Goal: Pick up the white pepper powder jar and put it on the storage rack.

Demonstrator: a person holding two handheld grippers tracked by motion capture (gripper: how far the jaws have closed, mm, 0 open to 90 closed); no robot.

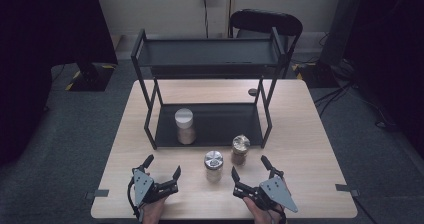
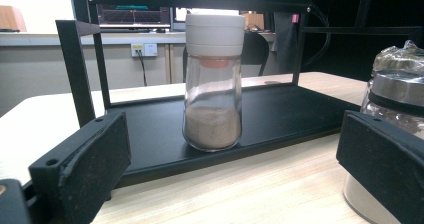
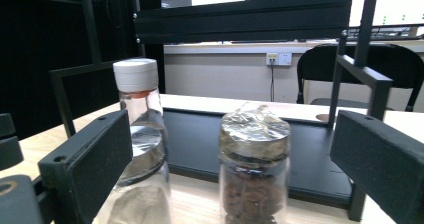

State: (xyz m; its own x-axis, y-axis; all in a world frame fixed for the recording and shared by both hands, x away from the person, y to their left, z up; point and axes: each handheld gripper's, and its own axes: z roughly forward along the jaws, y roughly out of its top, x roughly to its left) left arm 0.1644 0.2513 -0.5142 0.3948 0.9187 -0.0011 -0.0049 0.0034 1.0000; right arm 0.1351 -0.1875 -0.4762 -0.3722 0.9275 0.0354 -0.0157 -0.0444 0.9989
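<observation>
A pale wooden counter point(image 1: 300, 134) seen from above, with a black two-tier metal rack point(image 1: 207, 59) standing on its far half; the rack's lower tray point(image 1: 225, 124) rests flat on the counter. At the near left edge a hand holds the left claw point(image 1: 162, 166), its jaws spread wide with nothing between them; it rests low over the counter and points toward the rack. Ahead of it, on the left part of the lower tray, stands an upright glass jar with a white cap point(image 1: 184, 126); in the left gripper view this white-capped jar point(image 2: 213, 81) sits centred between the two black jaws but well beyond them, about a third full of a tan powder, with an orange band under the cap. Further right, on the bare counter just in front of the tray, stands a glass jar with a shiny metal lid point(image 1: 213, 166), between the two claws. Just beside it, to the right and a little farther back, stands a jar topped with crinkled foil point(image 1: 240, 149), holding something brown; the two are close but apart. At the near right a hand holds the right claw point(image 1: 249, 168), jaws also wide apart and gripping nothing; in the right gripper view the foil-topped jar point(image 3: 254, 166) stands between the jaws but ahead of them.
</observation>
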